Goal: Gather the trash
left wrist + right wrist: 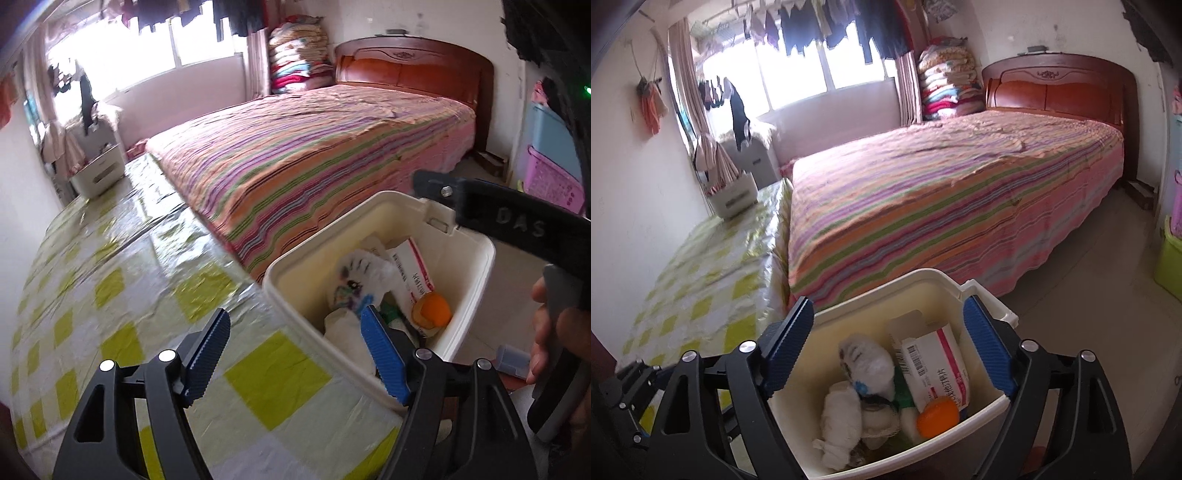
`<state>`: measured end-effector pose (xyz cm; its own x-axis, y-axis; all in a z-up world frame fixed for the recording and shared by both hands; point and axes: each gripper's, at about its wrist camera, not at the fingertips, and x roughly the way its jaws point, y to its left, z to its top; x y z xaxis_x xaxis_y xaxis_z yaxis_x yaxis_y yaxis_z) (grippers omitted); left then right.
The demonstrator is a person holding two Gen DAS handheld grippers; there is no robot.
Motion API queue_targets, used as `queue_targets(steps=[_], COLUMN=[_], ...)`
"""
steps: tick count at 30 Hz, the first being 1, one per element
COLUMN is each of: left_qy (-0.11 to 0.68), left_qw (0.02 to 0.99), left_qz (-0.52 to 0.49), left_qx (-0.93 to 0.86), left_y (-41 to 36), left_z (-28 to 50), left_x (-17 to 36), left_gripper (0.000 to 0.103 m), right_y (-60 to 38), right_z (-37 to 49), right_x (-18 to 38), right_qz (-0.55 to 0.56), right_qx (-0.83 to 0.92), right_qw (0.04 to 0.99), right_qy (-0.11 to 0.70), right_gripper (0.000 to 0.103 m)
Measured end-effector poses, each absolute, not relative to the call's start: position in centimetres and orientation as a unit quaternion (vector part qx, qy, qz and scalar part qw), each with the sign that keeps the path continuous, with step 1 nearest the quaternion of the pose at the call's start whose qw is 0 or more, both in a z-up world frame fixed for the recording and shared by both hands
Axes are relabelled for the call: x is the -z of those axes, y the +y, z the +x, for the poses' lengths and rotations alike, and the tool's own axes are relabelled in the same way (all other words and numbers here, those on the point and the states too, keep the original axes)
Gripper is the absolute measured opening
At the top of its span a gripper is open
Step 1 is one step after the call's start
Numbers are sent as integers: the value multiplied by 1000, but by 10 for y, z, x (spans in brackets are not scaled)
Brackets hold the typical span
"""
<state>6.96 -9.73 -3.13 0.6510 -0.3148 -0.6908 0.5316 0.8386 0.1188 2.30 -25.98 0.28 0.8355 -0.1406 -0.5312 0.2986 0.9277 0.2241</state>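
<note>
- White bin [901,373] beside checked table [122,280] holds tissue wads [842,417], medicine box [934,365], orange cap [938,412].
- Left gripper [295,354], right gripper [888,347]: jaws wide, empty.
- Table bare nearby; collecting looks nearly done.

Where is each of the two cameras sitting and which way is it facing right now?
Left wrist: on the left gripper, angled down over the checked cloth toward the bed; its open blue fingers, the right gripper and a hand show.
Right wrist: on the right gripper, looking down into the white bin; its open fingers show.
Shared: the bin with the orange cap, the bed, the window.
</note>
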Motion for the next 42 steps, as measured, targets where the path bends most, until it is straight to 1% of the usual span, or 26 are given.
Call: queue_targets(steps=[1,3,8,11,14,17,20,24,28,42], left_qy=[346,346,309,283,274,290,286,293,283,302], left_qw=[897,903,926,937,941,941,945,945,948,943], left_qz=[151,132,116,122,113,82,47,31,26,42], left_qx=[230,220,182,166,161,156,154,144,141,136], left_y=[-92,-79,-49,-35,-21,-3,14,27,33,33], left_z=[69,66,54,46,46,54,60,71,69,78], left_x=[30,27,11,3,1,0,-1,-1,-2,10], left_gripper=[71,71,71,71,71,71,71,71,71,71], right_y=[-256,-250,-223,-203,-187,-180,-179,-168,-160,-175], right_z=[17,8,-9,-9,-5,0,6,11,10,16], right_x=[-5,-6,2,7,11,13,14,13,8,19], right_qz=[155,163,153,131,117,112,116,112,111,130], right_qx=[116,116,111,99,93,93,92,84,77,78], right_qw=[947,949,954,957,958,957,955,954,955,951], right_qy=[255,243,234,240,245,250,257,264,262,270], right_gripper=[84,91,93,93,93,93,93,93,93,93])
